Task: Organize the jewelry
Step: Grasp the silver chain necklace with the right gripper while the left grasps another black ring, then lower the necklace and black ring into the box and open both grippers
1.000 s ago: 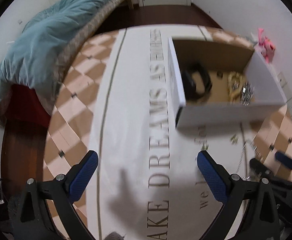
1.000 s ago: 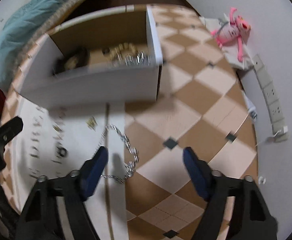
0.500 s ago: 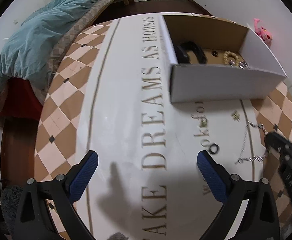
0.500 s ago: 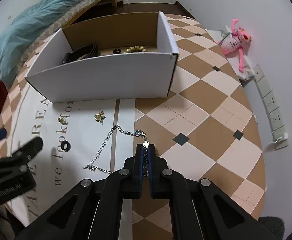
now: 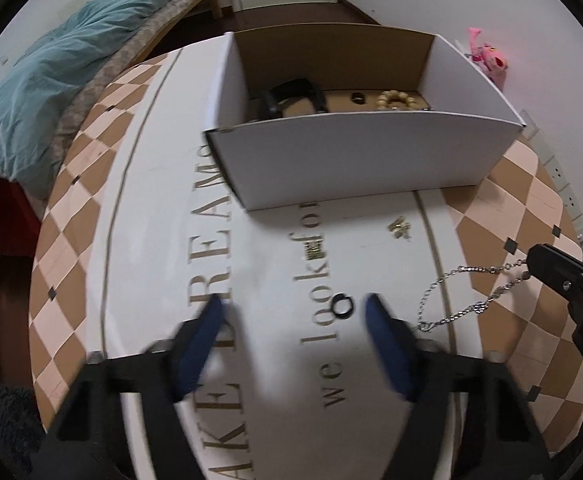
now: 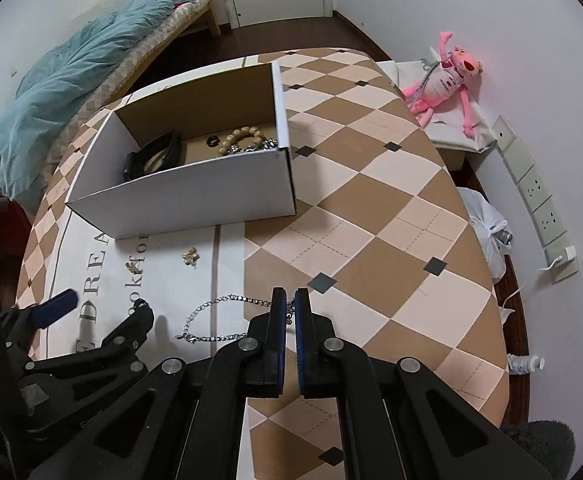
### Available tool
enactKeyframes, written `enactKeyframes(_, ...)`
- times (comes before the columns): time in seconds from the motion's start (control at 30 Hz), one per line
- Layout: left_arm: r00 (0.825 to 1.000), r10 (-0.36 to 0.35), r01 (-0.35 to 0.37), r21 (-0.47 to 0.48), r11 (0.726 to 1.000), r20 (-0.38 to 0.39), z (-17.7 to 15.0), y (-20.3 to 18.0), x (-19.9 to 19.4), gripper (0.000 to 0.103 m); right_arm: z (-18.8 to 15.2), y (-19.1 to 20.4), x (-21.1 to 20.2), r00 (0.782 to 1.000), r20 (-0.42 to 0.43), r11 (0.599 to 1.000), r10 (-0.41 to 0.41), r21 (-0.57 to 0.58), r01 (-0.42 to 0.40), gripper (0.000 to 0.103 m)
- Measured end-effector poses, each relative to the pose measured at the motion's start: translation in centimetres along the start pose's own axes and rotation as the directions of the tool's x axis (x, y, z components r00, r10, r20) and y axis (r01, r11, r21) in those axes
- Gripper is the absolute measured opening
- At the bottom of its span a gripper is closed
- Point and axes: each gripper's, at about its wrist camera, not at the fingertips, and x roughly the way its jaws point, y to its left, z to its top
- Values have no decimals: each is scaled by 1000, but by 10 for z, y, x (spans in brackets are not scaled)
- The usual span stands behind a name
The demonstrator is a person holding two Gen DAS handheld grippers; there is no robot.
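Checkered tabletop (image 6: 371,216): right tool (image 6: 287,300) pinches silver chain (image 6: 211,320) (looped); left tool (image 5: 295,316) closing, empty.

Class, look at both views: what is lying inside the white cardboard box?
Inside the box: a black band, a dark ring, a beaded bracelet and silvery pieces. The front wall hides the nearest floor.

Right gripper (image 6: 287,304) angled down, jaws pinched together; left gripper (image 5: 293,316) jaws just closing, half-open
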Motion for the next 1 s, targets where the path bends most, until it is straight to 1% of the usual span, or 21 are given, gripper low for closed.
enactKeyframes(0.03,1000,-14,14,3,1000,1,0,-1,0,45,0,-1,0,1000,-2,1000,0,1,0,4)
enactKeyframes(0.1,1000,-29,29,7,1000,10,2,-3,0,23,0,-2,1,1000,-3,1000,0,4,0,4)
enactKeyframes(0.17,999,-38,37,16,999,14,3,-5,0,16,-1,-2,2,1000,-5,1000,-2,5,2,4)
enactKeyframes(0.2,999,-42,42,20,999,17,3,-6,0,10,0,-2,2,1000,-5,1000,-2,7,2,4)
enactKeyframes(0.4,997,-69,68,33,997,33,2,-8,-5,10,2,-1,-3,1000,7,1000,7,6,-7,4)
enactKeyframes(0.47,996,-83,82,28,996,44,3,-7,-12,10,4,0,-8,1000,14,1000,23,8,-23,4)
enactKeyframes(0.6,988,-129,128,15,992,85,15,-3,-38,10,14,7,-31,996,51,998,70,-6,-70,4)
enactKeyframes(0.77,970,-203,205,2,979,133,47,6,-74,10,44,13,-73,984,126,991,129,-37,-125,4)
enactKeyframes(0.83,963,-225,228,-2,974,149,64,11,-83,10,63,15,-90,975,157,987,156,-51,-150,4)
enactKeyframes(0.93,960,-231,233,7,972,158,87,15,-89,10,92,19,-101,967,186,984,173,-76,-161,4)
enactKeyframes(1.0,963,-223,225,10,974,153,105,19,-84,10,111,23,-100,967,193,984,166,-94,-150,4)
